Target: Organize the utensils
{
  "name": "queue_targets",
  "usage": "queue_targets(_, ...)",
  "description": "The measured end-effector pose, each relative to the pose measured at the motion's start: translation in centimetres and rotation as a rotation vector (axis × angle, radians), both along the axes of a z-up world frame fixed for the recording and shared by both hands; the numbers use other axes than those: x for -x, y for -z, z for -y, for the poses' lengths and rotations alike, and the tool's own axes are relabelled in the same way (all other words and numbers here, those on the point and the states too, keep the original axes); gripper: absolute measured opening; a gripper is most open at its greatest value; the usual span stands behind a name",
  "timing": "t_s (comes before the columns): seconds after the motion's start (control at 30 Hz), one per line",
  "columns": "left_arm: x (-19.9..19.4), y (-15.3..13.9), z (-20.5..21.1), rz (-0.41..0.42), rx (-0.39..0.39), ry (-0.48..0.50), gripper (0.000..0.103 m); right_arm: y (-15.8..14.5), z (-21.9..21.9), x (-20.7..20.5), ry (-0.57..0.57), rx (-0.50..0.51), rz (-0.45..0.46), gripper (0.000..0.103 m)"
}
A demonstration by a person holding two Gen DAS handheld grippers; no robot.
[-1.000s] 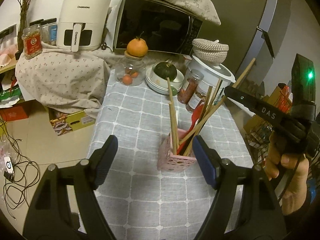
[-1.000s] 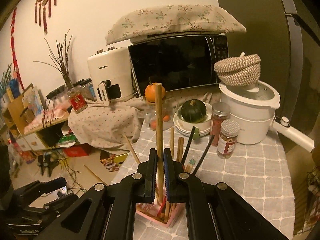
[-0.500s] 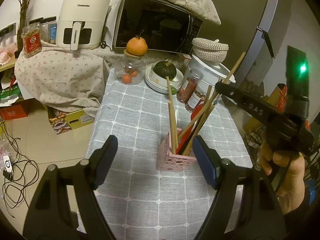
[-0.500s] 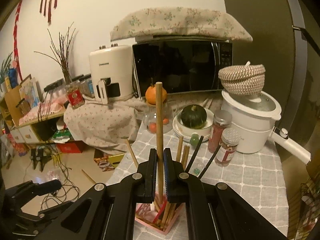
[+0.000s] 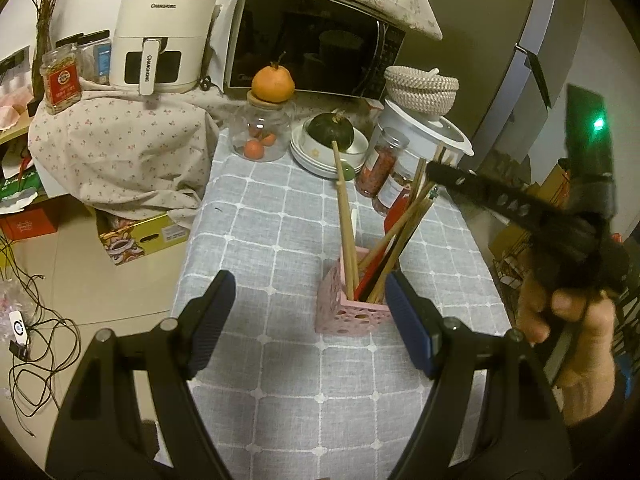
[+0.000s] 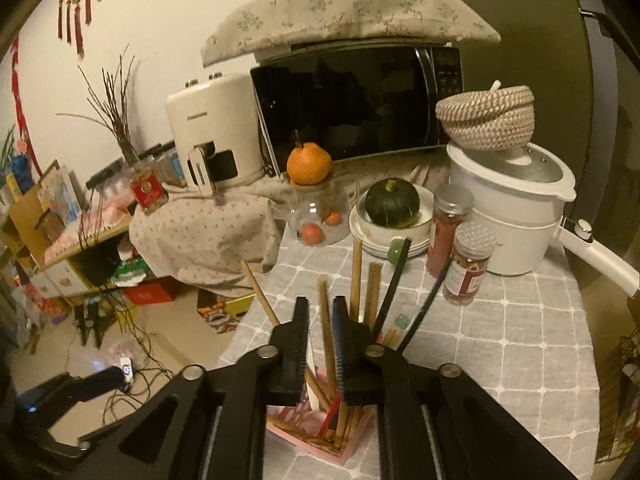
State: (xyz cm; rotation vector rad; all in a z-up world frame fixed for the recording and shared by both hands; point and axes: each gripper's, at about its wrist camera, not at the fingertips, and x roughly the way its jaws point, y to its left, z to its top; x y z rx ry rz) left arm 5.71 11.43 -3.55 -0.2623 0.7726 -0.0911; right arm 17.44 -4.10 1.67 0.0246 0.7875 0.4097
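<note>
A pink perforated utensil holder [image 5: 352, 312] stands on the grid-patterned tabletop [image 5: 260, 240], filled with wooden and dark chopsticks. One wooden chopstick [image 6: 327, 328] rises between the right gripper [image 6: 321, 332], whose jaws have just been opening and now stand slightly apart, the pads clear of it. A hand [image 5: 568, 320] holds that gripper tilted downward over the holder. The left gripper [image 5: 308, 316] hovers wide open, empty, angled down before the holder.
</note>
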Motion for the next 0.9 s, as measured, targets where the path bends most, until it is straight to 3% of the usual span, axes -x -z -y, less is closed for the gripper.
queue_targets(0.2, 0.4, -0.3, 0.6, 0.009, -0.017, 0.007, 0.077, -3.2, 2.1, 2.0, 0.021, -0.008, 0.059, 0.025)
queue_targets(0.53, 2.4, -1.6, 4.1, 0.045, -0.087, 0.019, 0.089, -7.3, 8.1, 8.8, 0.118, 0.021, 0.118, 0.074)
queue_targets(0.67, 3.8, -2.5, 5.8, 0.068, -0.127, 0.012, 0.100, -8.0, 9.9, 11.6, 0.162, 0.066, 0.117, 0.083)
queue_targets(0.83, 5.2, -3.5, 7.8, 0.093, -0.198, 0.016, 0.102, -8.6, 12.1, 15.5, 0.230, 0.071, 0.157, 0.101)
queue_targets(0.9, 5.6, -3.8, 8.7, 0.096, -0.233, 0.016, 0.102, -8.7, 12.7, 16.2, 0.252, 0.086, 0.157, 0.102)
